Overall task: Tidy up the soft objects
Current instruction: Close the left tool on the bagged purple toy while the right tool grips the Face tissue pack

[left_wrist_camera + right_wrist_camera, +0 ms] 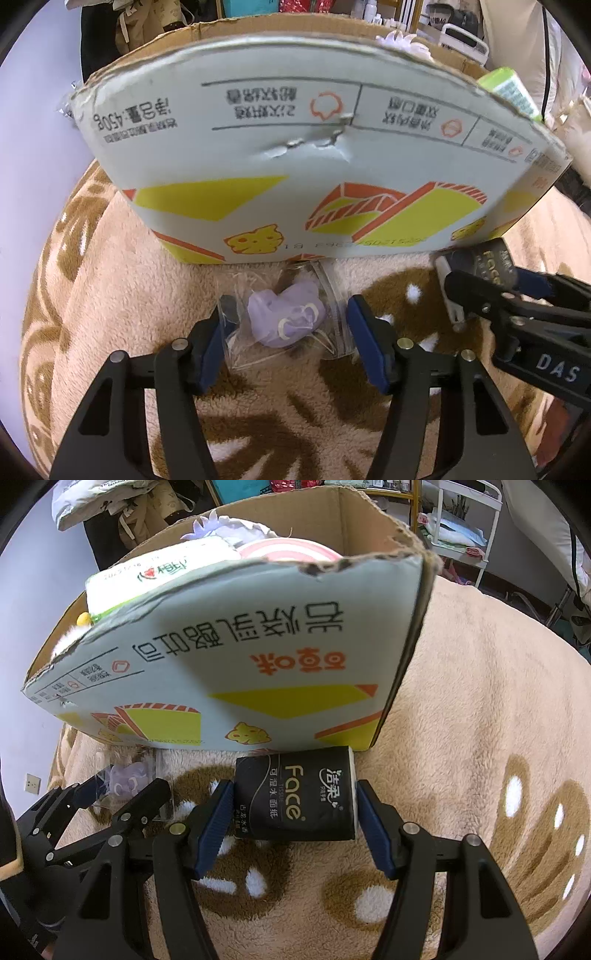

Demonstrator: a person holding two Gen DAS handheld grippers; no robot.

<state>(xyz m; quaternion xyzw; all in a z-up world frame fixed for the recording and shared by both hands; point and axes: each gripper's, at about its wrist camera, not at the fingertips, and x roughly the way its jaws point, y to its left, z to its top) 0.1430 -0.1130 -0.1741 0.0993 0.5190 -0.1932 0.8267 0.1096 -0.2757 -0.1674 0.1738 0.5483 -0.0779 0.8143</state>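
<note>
A clear plastic bag (332, 295) with a soft purple toy (284, 317) inside lies on the blanket against the cardboard box (295, 166). My left gripper (288, 328) straddles it, and its blue pads touch the crumpled plastic on both sides. The same bag (118, 779) and left gripper (122, 794) show at lower left in the right wrist view. My right gripper (295, 808) is shut on a black "Face" tissue pack (295, 794), which rests on the blanket at the foot of the box (221, 664). That tissue pack (491, 262) also shows at the right of the left wrist view.
The open-topped box holds a green-white tissue pack (159, 576), a pink striped item (291, 550) and a pale purple plush (221, 524). A fleecy beige-and-brown blanket (480, 701) covers the surface. Shelves and clutter stand behind.
</note>
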